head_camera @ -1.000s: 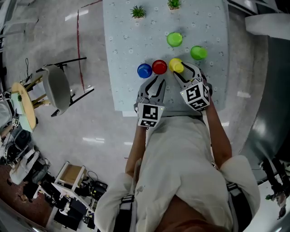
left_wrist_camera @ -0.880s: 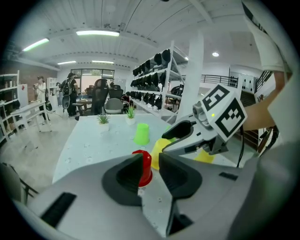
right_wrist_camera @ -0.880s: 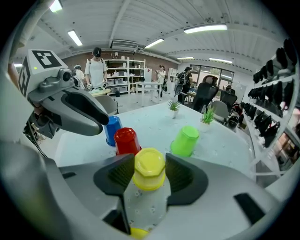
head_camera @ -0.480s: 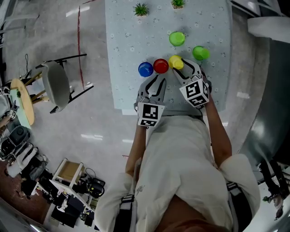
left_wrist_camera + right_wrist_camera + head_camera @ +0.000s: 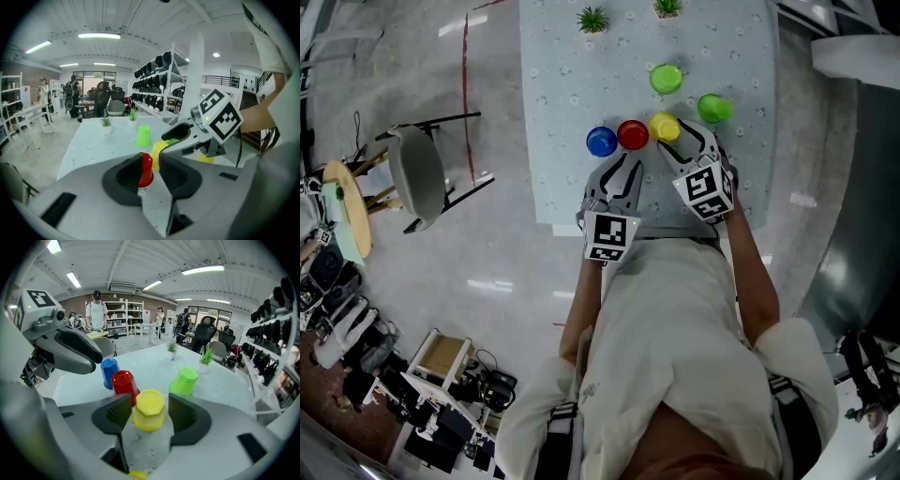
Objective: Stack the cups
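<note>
Several upturned cups stand on the pale table [image 5: 562, 94]: blue [image 5: 601, 142], red [image 5: 632, 135] and yellow [image 5: 664, 127] in a row, with two green ones [image 5: 666, 79] [image 5: 712, 108] behind. My right gripper [image 5: 149, 411] straddles the yellow cup [image 5: 149, 404]. Its jaws have just been opening, and a thin gap shows on each side of the cup, which rests on the table. The red cup [image 5: 124, 383] touches or nearly touches the yellow one. My left gripper [image 5: 151, 161] points at the red cup [image 5: 146, 168] from short of it, jaws slightly apart and empty.
Two small potted plants [image 5: 592, 19] [image 5: 666, 7] stand at the table's far edge. The table's near edge [image 5: 581, 225] lies just below my grippers. A grey chair [image 5: 417, 178] and a round stool [image 5: 352, 216] stand on the floor to the left.
The right gripper's jaws have spread off the yellow cup, which now stands free between them. Neither hand has shifted.
</note>
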Demonstrator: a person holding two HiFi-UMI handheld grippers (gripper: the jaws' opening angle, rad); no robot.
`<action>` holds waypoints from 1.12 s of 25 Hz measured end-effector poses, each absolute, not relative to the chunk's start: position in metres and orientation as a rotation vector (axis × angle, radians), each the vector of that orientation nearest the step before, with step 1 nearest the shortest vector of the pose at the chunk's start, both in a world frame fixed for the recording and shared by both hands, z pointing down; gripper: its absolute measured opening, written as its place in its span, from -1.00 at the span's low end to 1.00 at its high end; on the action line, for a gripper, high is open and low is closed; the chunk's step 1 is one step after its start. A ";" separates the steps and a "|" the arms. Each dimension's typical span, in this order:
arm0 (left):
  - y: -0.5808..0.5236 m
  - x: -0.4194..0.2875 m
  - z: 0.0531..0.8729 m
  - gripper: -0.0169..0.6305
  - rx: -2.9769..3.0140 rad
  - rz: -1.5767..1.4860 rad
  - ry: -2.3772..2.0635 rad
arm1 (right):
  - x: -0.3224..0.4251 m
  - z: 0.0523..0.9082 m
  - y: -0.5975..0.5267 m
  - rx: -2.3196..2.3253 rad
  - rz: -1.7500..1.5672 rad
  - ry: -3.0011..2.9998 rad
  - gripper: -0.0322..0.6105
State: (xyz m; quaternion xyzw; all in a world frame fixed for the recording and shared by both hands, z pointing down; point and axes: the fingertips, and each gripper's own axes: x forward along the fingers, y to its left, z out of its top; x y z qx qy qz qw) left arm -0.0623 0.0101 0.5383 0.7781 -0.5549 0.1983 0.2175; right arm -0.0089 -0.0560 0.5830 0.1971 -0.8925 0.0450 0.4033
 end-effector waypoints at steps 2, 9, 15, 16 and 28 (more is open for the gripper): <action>0.010 -0.062 0.536 -0.61 2.162 0.549 -1.539 | -0.008 0.578 -0.057 0.517 0.116 -2.265 -0.15; 0.010 -0.054 0.527 -0.61 2.203 0.550 -1.526 | 0.005 0.551 -0.058 0.603 0.110 -2.304 -0.19; 0.010 -0.037 0.520 -0.61 2.268 0.561 -1.480 | 0.036 0.532 -0.043 0.679 0.134 -2.297 -0.20; 0.010 -0.034 0.520 -0.61 2.278 0.565 -1.471 | 0.042 0.531 -0.040 0.691 0.139 -2.294 -0.21; 0.011 0.011 0.527 -0.61 2.388 0.620 -1.305 | 0.102 0.538 -0.007 0.816 0.240 -2.220 -0.20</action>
